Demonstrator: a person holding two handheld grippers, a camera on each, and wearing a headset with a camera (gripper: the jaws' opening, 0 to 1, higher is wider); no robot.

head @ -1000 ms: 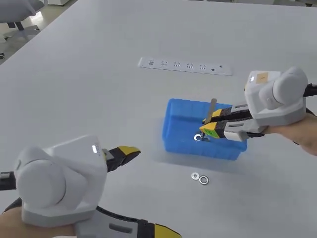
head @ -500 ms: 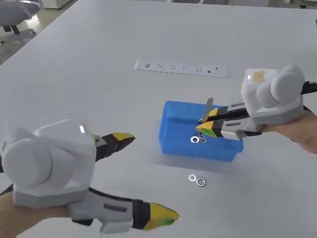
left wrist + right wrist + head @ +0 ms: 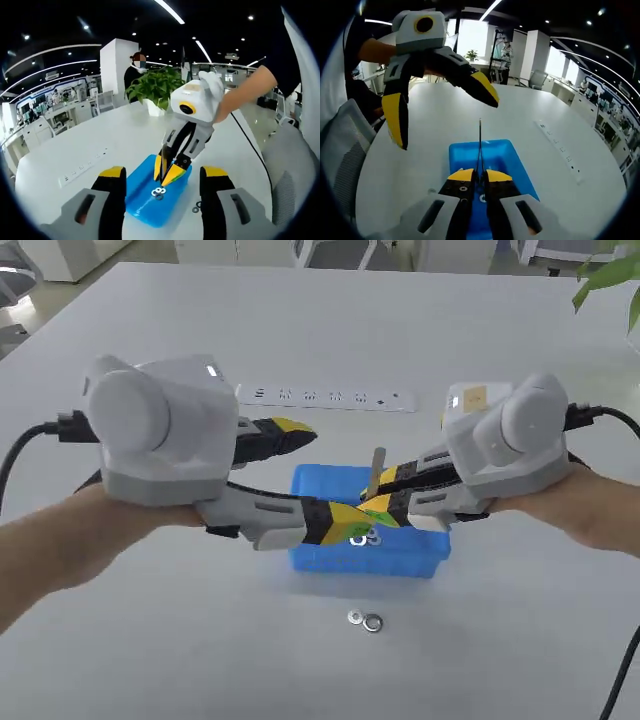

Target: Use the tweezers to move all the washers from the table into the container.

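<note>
Carefully now. Note the right gripper (image 3: 378,508), jaws pressed together on the tweezers (image 3: 480,142), tips lowered into the blue container (image 3: 330,558) just above a couple of washers (image 3: 158,192) lying on its floor. Cannot tell of any washer pinched between the tweezer tips. Note the left gripper (image 3: 325,476) too, jaws spread wide on nothing, hovering just beside the right one over the container's left side. Find the loose pair (image 3: 365,620) on the table (image 3: 500,660) just in front of the container, touching each other.

Finish any release low over the container floor, probably the best guard against a bounce over the wall. Lift the tweezers straight up past the rim before turning toward the loose pair. Draw the left gripper aside first, likely a crowding risk to the tweezers. Take one washer at a time by its rim, squeezing lightly, a hard pinch being likely to flick a flat washer away.

Read no writing anywhere. Leave the power strip (image 3: 325,396) markings and the pale sticker on the right gripper's housing as too small to make out.
</note>
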